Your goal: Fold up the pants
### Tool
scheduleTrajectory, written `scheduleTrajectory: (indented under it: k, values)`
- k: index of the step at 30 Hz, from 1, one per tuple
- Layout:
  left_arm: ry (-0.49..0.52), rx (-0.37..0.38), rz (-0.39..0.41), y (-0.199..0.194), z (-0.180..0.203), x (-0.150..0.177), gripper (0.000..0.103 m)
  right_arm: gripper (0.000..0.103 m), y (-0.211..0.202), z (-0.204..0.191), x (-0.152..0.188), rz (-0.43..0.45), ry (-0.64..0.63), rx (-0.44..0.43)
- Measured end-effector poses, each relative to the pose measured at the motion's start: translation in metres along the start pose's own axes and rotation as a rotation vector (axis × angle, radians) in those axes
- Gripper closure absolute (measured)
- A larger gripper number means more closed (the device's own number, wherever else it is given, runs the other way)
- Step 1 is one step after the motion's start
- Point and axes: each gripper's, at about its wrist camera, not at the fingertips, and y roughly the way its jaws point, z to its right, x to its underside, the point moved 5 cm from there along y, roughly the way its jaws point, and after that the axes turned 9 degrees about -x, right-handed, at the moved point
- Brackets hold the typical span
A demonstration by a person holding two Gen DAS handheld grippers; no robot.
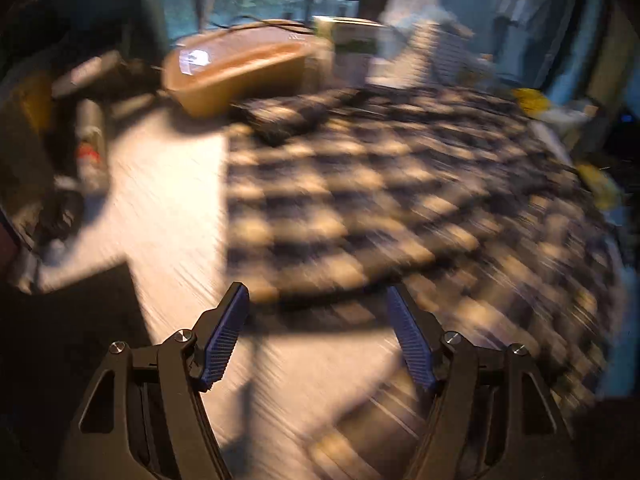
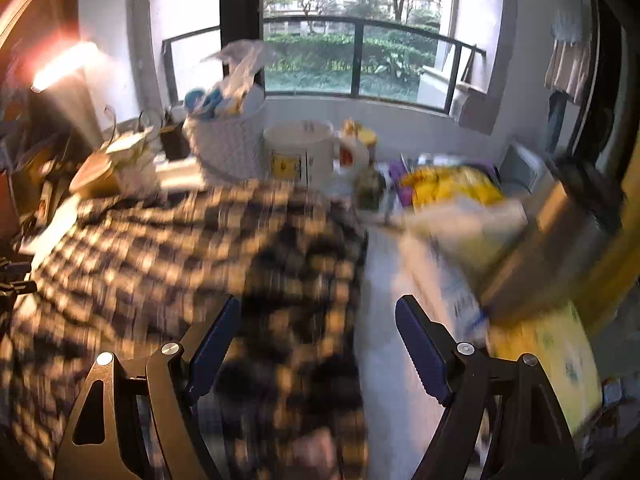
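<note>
Checked black-and-cream pants [image 1: 380, 184] lie spread over a white table [image 1: 172, 200], blurred by motion. In the left wrist view my left gripper [image 1: 318, 296] is open and empty, above the near left edge of the pants. In the right wrist view the same pants [image 2: 180, 256] fill the left and middle. My right gripper [image 2: 318, 308] is open and empty, above their right edge beside a bare table strip [image 2: 384, 320].
A tan oval basket [image 1: 240, 68] and a green-white box [image 1: 352, 48] stand behind the pants. Bottles and clutter [image 1: 88, 140] crowd the left. In the right wrist view a white jar [image 2: 300, 152], yellow packets [image 2: 452, 188] and a cardboard box [image 2: 560, 248] crowd the right.
</note>
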Motion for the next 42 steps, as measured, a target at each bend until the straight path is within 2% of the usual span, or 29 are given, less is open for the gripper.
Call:
scheduleTrajectory:
  k: [1, 4, 5, 7, 8, 10, 12, 13, 14, 15, 16, 17, 19, 20, 23, 27, 30, 32, 34, 35, 36, 37, 38, 39, 40, 42]
  values:
    - [0.016, 0.039, -0.002, -0.007, 0.01, 0.008, 0.031, 0.021, -0.004, 0.001, 0.009, -0.01, 0.005, 0.0]
    - [0.057, 0.093, -0.023, -0.016, 0.032, 0.025, 0.03, 0.021, -0.015, 0.004, 0.038, -0.04, 0.034, 0.0]
    - [0.073, 0.092, -0.036, -0.014, 0.038, 0.03, 0.03, 0.021, -0.018, 0.005, 0.05, -0.049, 0.052, -0.005]
    - [0.101, 0.042, -0.077, -0.002, 0.047, 0.04, 0.03, 0.021, -0.019, 0.006, 0.065, -0.066, 0.077, -0.01]
    - [0.113, 0.017, -0.048, -0.003, 0.05, 0.04, 0.029, 0.021, -0.019, 0.006, 0.071, -0.073, 0.085, -0.015]
    - [0.112, -0.001, -0.044, -0.003, 0.057, 0.044, 0.029, 0.021, -0.019, 0.002, 0.081, -0.082, 0.09, -0.023]
    - [0.121, -0.009, -0.022, -0.004, 0.061, 0.046, 0.034, 0.021, -0.021, -0.003, 0.089, -0.083, 0.082, -0.034]
    - [0.135, -0.031, -0.001, -0.005, 0.062, 0.047, 0.051, 0.021, -0.021, -0.005, 0.093, -0.089, 0.073, -0.038]
    - [0.145, -0.053, 0.018, -0.007, 0.061, 0.048, 0.08, 0.022, -0.019, -0.007, 0.097, -0.097, 0.066, -0.034]
    - [0.141, -0.05, 0.021, -0.008, 0.06, 0.046, 0.092, 0.022, -0.016, -0.008, 0.1, -0.106, 0.061, -0.028]
    - [0.133, -0.045, 0.018, -0.009, 0.059, 0.046, 0.098, 0.032, -0.013, -0.009, 0.104, -0.118, 0.055, -0.027]
    - [0.133, -0.058, 0.032, -0.01, 0.058, 0.044, 0.099, 0.05, -0.01, -0.012, 0.108, -0.131, 0.051, -0.035]
    - [0.136, -0.101, 0.058, -0.009, 0.05, 0.039, 0.1, 0.065, -0.009, -0.015, 0.111, -0.125, 0.038, -0.025]
    - [0.129, -0.113, 0.065, -0.007, 0.047, 0.036, 0.1, 0.078, -0.01, -0.016, 0.111, -0.125, 0.039, -0.033]
    - [0.1, -0.148, 0.11, -0.008, 0.035, 0.02, 0.1, 0.086, -0.018, -0.018, 0.105, -0.094, 0.051, -0.033]
    - [0.099, -0.182, 0.18, -0.012, 0.022, -0.015, 0.1, 0.087, -0.042, -0.017, 0.088, -0.004, 0.085, -0.022]
    - [0.101, -0.202, 0.217, -0.007, 0.014, -0.041, 0.1, 0.087, -0.052, -0.006, 0.082, 0.025, 0.123, -0.007]
    - [0.099, -0.195, 0.214, 0.001, 0.009, -0.055, 0.1, 0.087, -0.047, 0.008, 0.087, 0.014, 0.138, 0.033]
    - [0.1, -0.177, 0.168, 0.013, 0.007, -0.061, 0.098, 0.087, -0.034, 0.023, 0.097, -0.025, 0.166, 0.053]
    - [0.102, -0.177, 0.144, 0.017, 0.007, -0.061, 0.097, 0.085, -0.024, 0.037, 0.108, -0.068, 0.199, 0.09]
    - [0.112, -0.18, 0.123, 0.019, 0.008, -0.057, 0.097, 0.078, -0.024, 0.041, 0.112, -0.058, 0.217, 0.083]
    - [0.12, -0.184, 0.116, 0.018, 0.009, -0.053, 0.092, 0.064, -0.029, 0.043, 0.113, -0.042, 0.23, 0.079]
    - [0.124, -0.188, 0.109, 0.015, 0.009, -0.047, 0.076, 0.048, -0.035, 0.045, 0.115, -0.043, 0.23, 0.109]
    - [0.119, -0.187, 0.103, 0.01, 0.009, -0.039, 0.065, 0.039, -0.041, 0.045, 0.115, -0.035, 0.222, 0.132]
    - [0.1, -0.176, 0.106, 0.002, 0.007, -0.031, 0.048, 0.034, -0.046, 0.045, 0.115, -0.021, 0.206, 0.144]
    - [0.053, -0.126, 0.127, -0.019, 0.007, -0.011, 0.044, 0.034, -0.059, 0.043, 0.114, 0.005, 0.2, 0.129]
